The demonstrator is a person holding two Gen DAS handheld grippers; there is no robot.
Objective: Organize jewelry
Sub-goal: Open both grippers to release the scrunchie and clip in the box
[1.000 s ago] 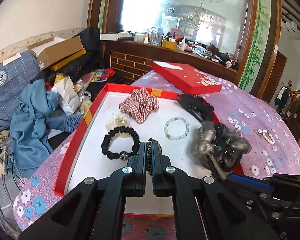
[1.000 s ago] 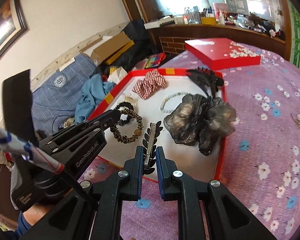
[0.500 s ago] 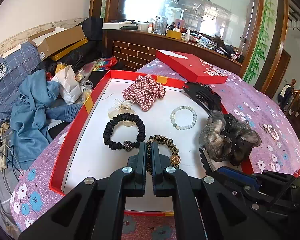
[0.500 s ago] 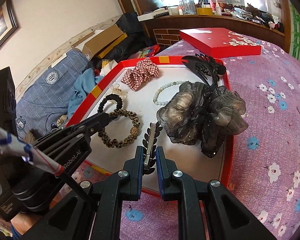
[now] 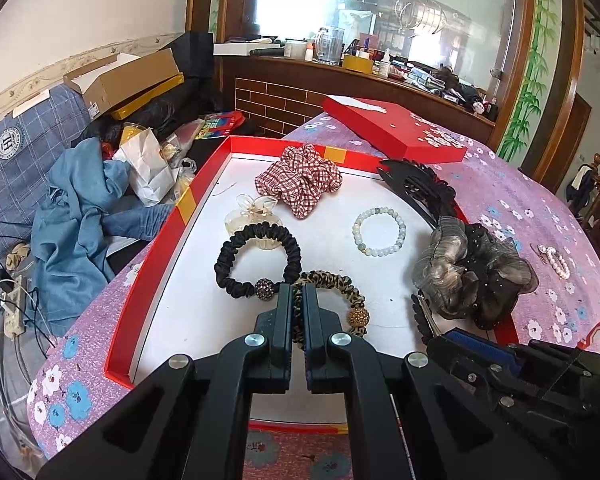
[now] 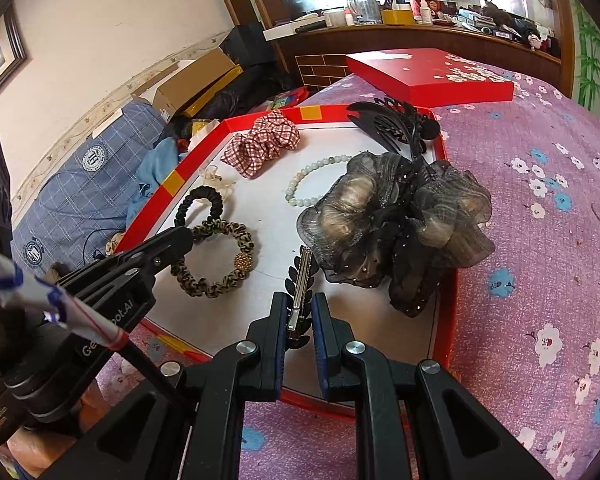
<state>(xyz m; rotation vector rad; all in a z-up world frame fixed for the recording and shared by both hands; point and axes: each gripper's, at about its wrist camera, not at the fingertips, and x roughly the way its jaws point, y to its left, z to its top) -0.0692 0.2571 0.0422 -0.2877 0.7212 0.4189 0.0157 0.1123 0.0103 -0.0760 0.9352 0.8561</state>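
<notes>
A red-rimmed white tray (image 5: 148, 280) holds jewelry. My left gripper (image 5: 297, 294) is shut on a leopard-print scrunchie (image 5: 342, 286) with a gold bead, low over the tray next to a black scrunchie (image 5: 256, 260). It also shows in the right wrist view (image 6: 220, 256). My right gripper (image 6: 298, 304) is shut on a black leaf-shaped hair clip (image 6: 301, 276), low over the tray's near edge, beside a grey-black organza bow (image 6: 396, 216). A plaid scrunchie (image 5: 300, 184), a pale bead bracelet (image 5: 379, 231), a clear clip (image 5: 252, 216) and a black comb clip (image 5: 416, 188) lie in the tray.
A red lid (image 5: 392, 128) lies behind the tray on the purple flowered cloth (image 6: 540, 240). A pearl piece (image 5: 554, 260) lies on the cloth at right. Clothes, bags and boxes (image 5: 120, 80) pile up left of the table. A cluttered counter (image 5: 360, 64) stands behind.
Both grippers have come down and forward over the tray with their items. The leopard scrunchie now lies lower, next to the black one.
</notes>
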